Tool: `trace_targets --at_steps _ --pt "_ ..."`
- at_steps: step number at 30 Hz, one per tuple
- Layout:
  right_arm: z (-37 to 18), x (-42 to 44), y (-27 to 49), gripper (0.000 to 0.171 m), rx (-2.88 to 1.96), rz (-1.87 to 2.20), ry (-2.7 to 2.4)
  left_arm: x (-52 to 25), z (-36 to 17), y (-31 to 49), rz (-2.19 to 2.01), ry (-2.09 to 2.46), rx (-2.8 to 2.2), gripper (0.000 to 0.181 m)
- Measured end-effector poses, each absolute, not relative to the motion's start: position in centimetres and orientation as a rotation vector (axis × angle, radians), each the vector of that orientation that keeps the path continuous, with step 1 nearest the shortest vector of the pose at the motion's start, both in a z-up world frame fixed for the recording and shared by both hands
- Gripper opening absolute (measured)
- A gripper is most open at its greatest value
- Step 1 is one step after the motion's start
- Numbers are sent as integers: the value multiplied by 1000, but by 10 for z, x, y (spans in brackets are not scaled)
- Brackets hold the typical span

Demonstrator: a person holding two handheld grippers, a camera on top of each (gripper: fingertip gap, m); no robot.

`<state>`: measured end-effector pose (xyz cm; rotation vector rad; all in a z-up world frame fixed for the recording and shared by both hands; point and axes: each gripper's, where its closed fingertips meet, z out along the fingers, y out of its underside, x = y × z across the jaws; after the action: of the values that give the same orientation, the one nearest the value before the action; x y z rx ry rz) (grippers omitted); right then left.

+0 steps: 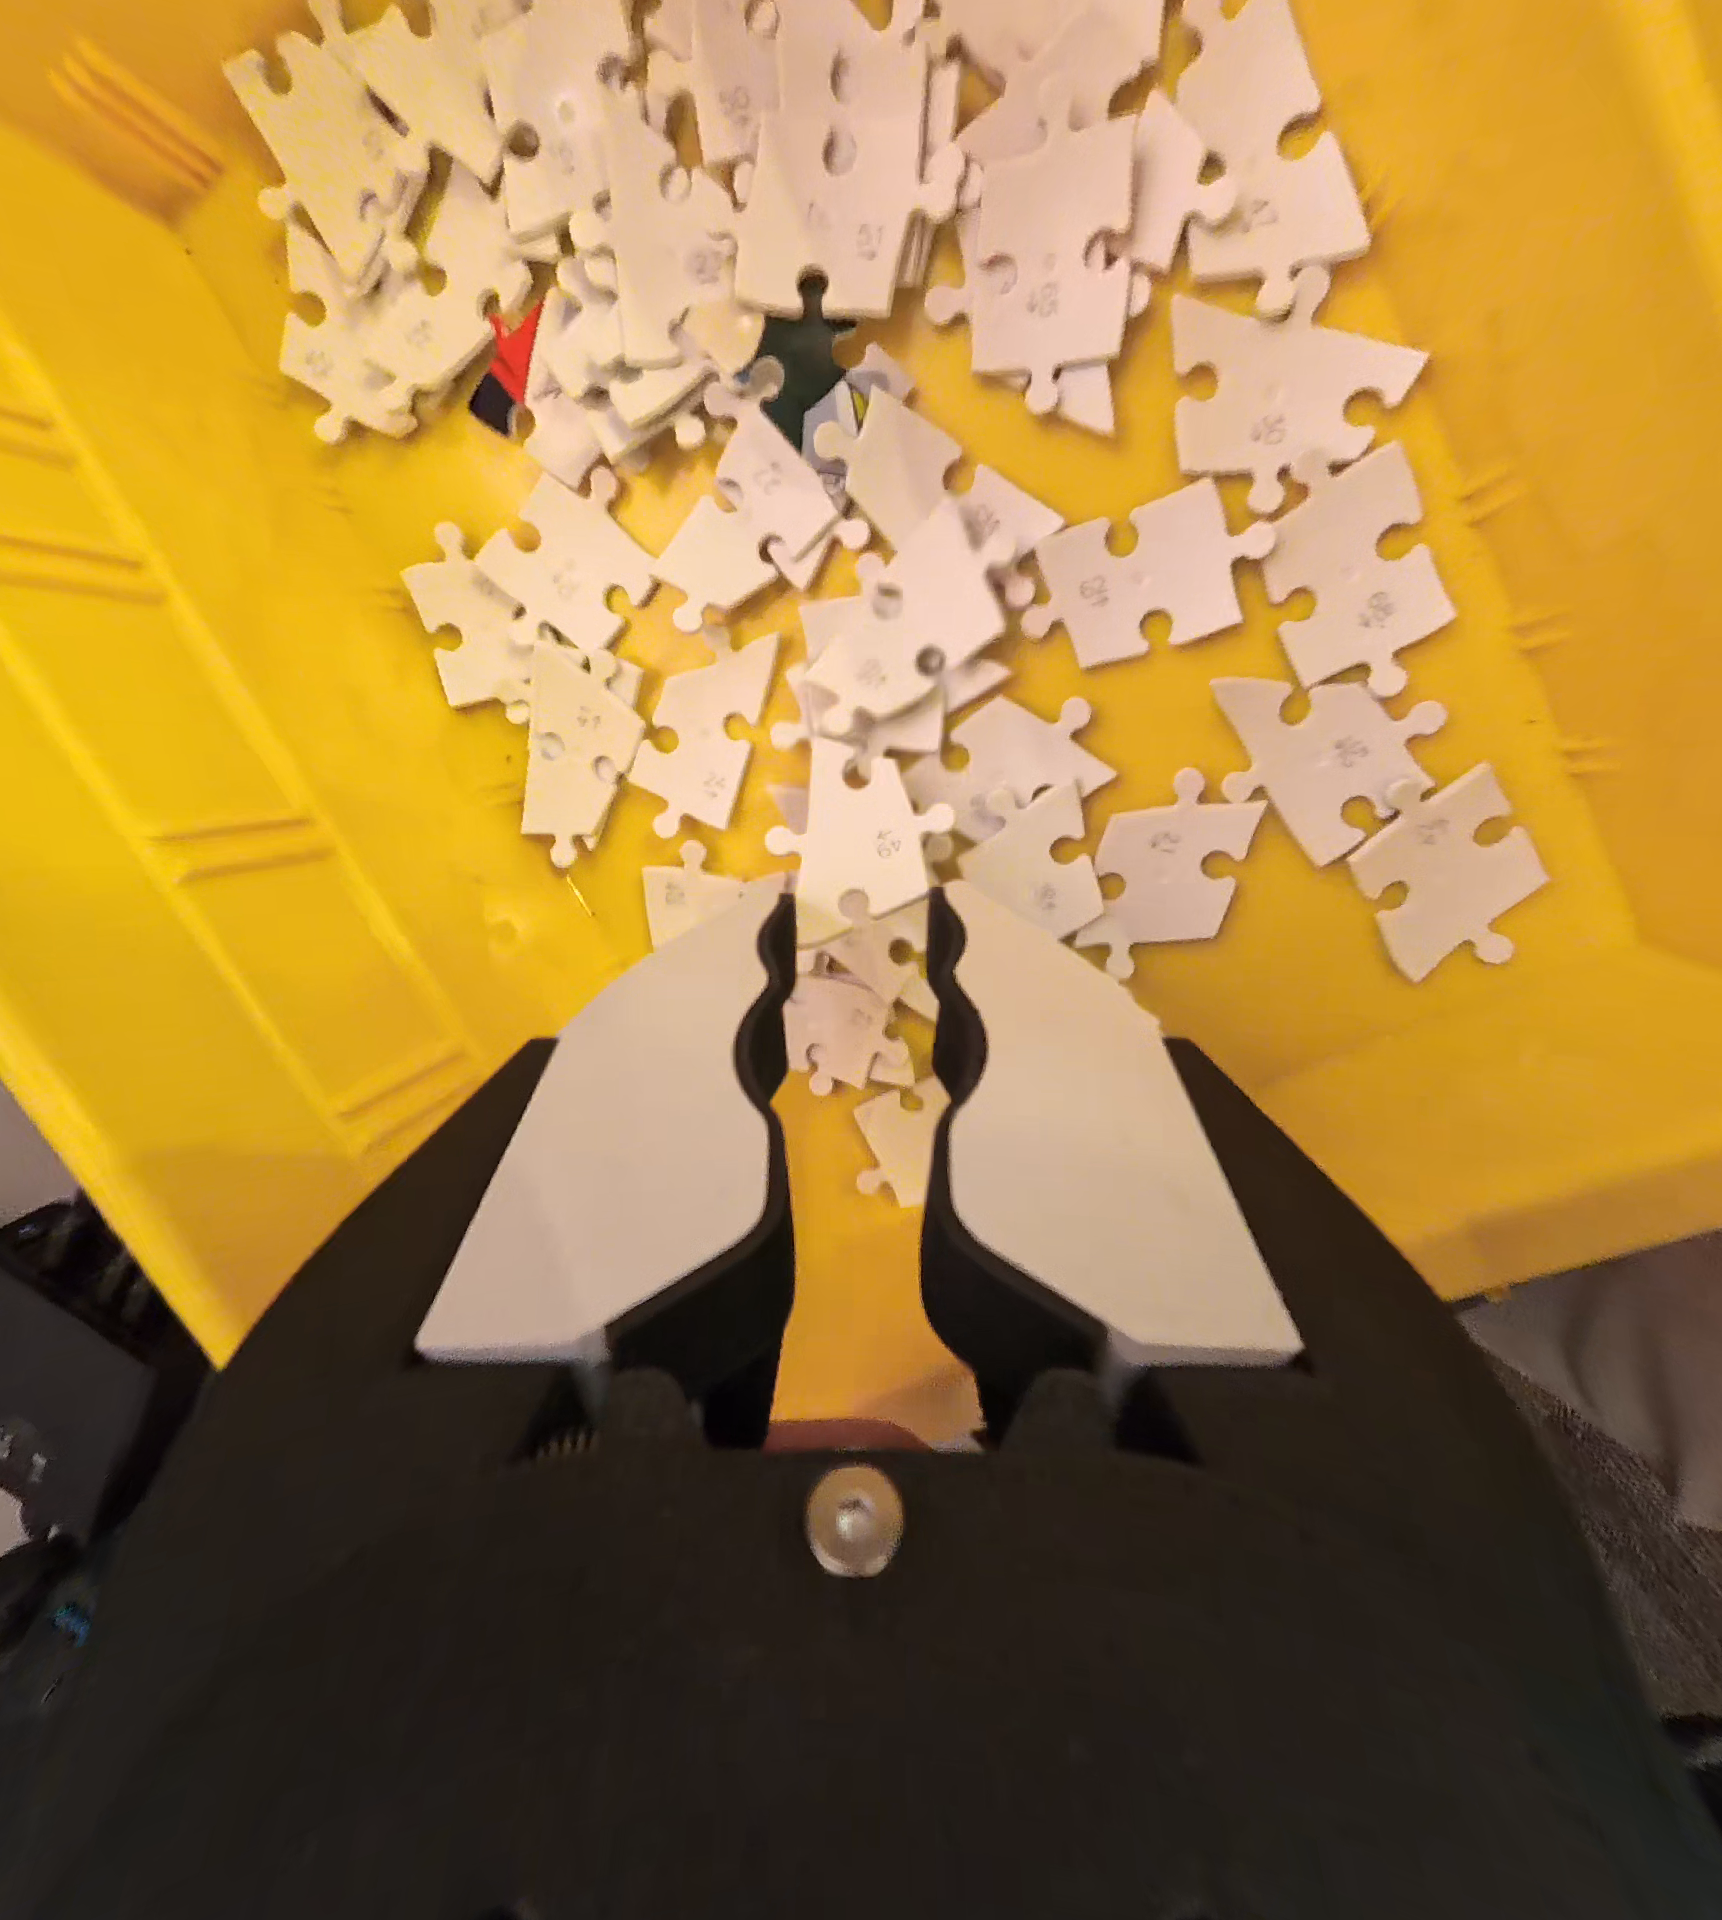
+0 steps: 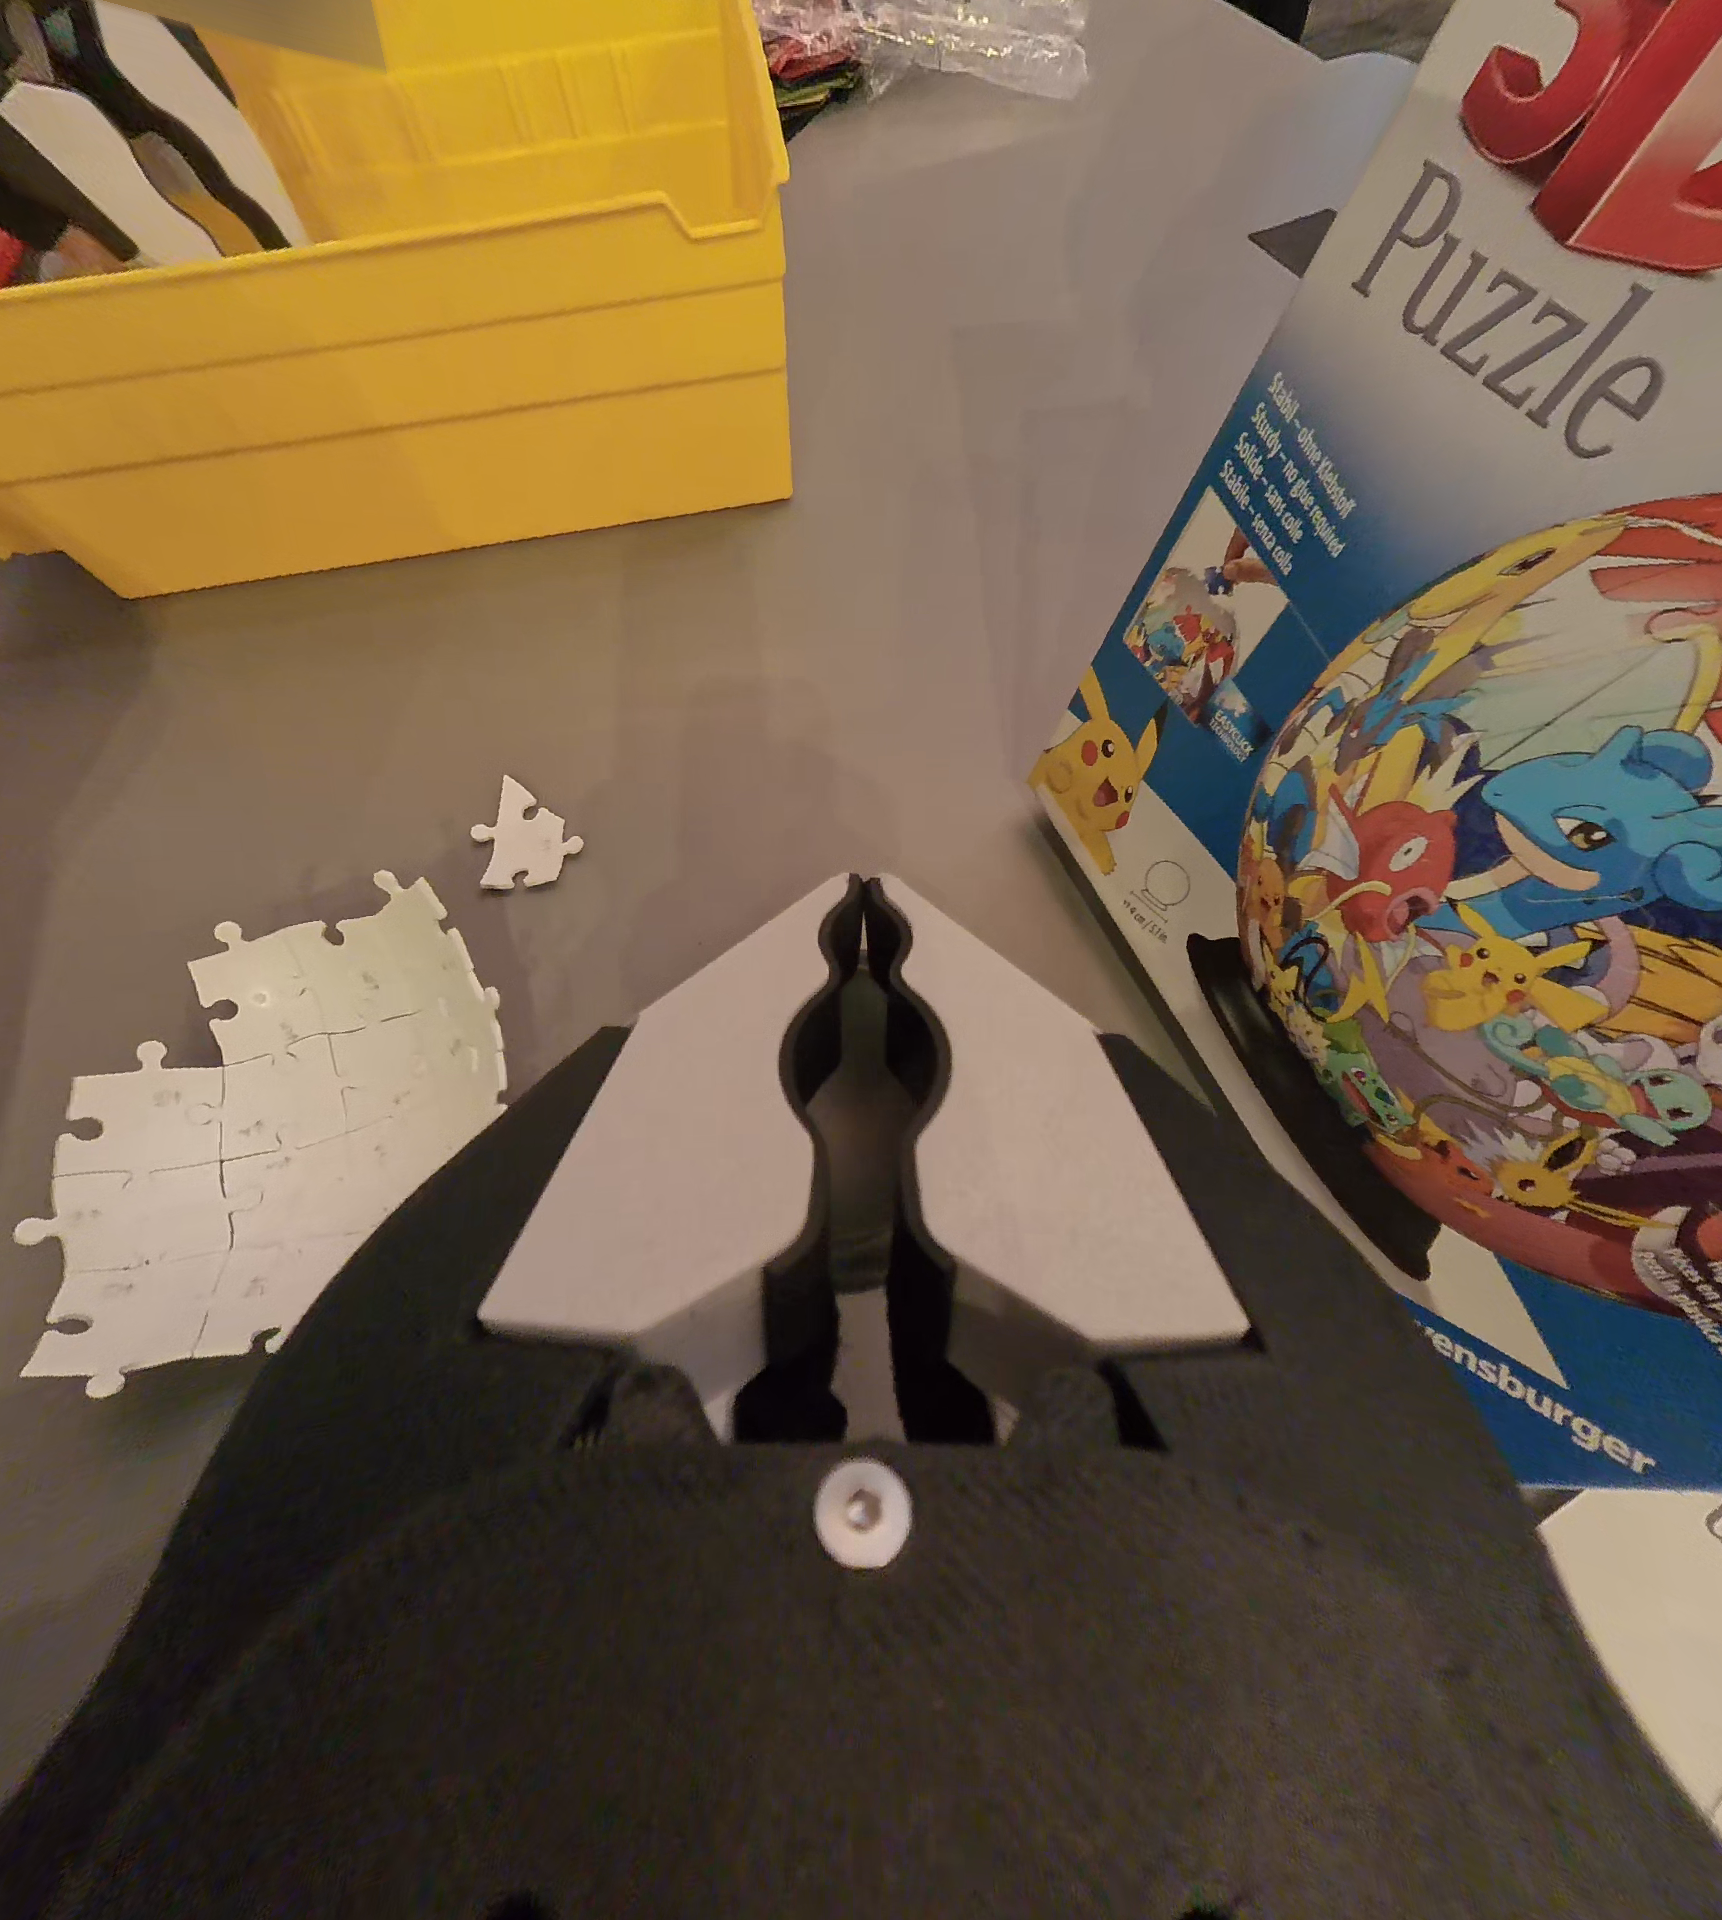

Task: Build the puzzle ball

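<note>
In the left wrist view, my left gripper (image 1: 865, 909) is inside the yellow bin (image 1: 161, 727), over a heap of white puzzle pieces (image 1: 836, 312) lying back-side up. Its fingertips are shut on the edges of one white puzzle piece (image 1: 867, 836), which stands out in front of them. In the right wrist view, my right gripper (image 2: 862, 914) is shut and empty above the grey table (image 2: 836, 623). A curved patch of joined white pieces (image 2: 265, 1143) lies to its left. A single loose piece (image 2: 524, 836) lies just beyond the patch. The left gripper (image 2: 140, 177) shows reaching into the bin.
The yellow bin (image 2: 369, 395) stands at the table's far left. The puzzle box (image 2: 1459, 831) with the ball picture stands close on the right. Clear plastic wrap (image 2: 961, 42) lies at the back. A black device (image 1: 26, 1382) sits outside the bin. Some 40 cm of space lies between my two pairs of fingers. My left gripper's tips are some 30 cm from the black device (image 1: 26, 1382).
</note>
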<state>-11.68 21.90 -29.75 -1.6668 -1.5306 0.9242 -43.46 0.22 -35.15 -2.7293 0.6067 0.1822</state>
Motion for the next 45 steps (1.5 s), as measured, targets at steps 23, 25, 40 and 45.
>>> trace_targets --at_steps 23,25,40,45 --pt "-300 -114 222 0 -1674 914 -1534 -391 -373 31 -46 806 -2687 22" --pt "-302 -114 222 0 -1676 915 -1538 -397 -372 17 -76 777 -2764 15" --pt "-302 -114 220 0 -1672 918 -1547 -416 -359 42 58 676 -2680 28" --pt "-303 -114 220 0 -1673 923 -1547 -417 -359 68 119 647 -2623 34"
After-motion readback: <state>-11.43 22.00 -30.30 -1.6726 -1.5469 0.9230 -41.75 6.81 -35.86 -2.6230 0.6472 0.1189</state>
